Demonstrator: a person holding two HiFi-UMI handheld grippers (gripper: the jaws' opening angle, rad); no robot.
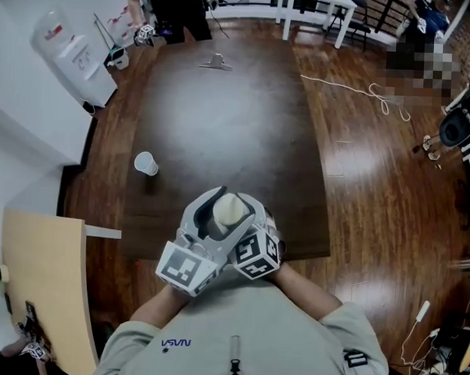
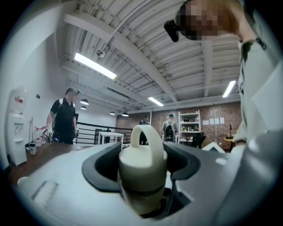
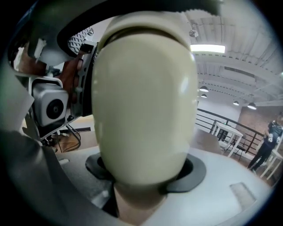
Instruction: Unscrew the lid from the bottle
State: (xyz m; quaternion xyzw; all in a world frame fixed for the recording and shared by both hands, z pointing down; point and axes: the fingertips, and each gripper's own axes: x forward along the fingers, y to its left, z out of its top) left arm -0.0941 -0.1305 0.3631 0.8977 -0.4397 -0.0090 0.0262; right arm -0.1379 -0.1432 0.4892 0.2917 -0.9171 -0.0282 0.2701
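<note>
A cream bottle (image 1: 230, 210) hangs in the air close to my chest, above the near edge of the dark table (image 1: 229, 121). In the left gripper view its cream lid (image 2: 142, 163), topped by a loop handle, sits between the dark pads. My left gripper (image 2: 142, 170) is shut on it. The right gripper view is filled by the rounded bottle body (image 3: 143, 106), and my right gripper (image 3: 146, 174) is shut on its lower part. From above, the left gripper (image 1: 216, 207) and right gripper (image 1: 245, 222) meet around the bottle, hiding most of it.
A paper cup (image 1: 146, 164) lies on the table's left side and a small metal object (image 1: 216, 63) at its far end. A person (image 1: 168, 11) stands beyond the table. A water dispenser (image 1: 70, 50) stands far left, a light wooden desk (image 1: 43, 284) near left.
</note>
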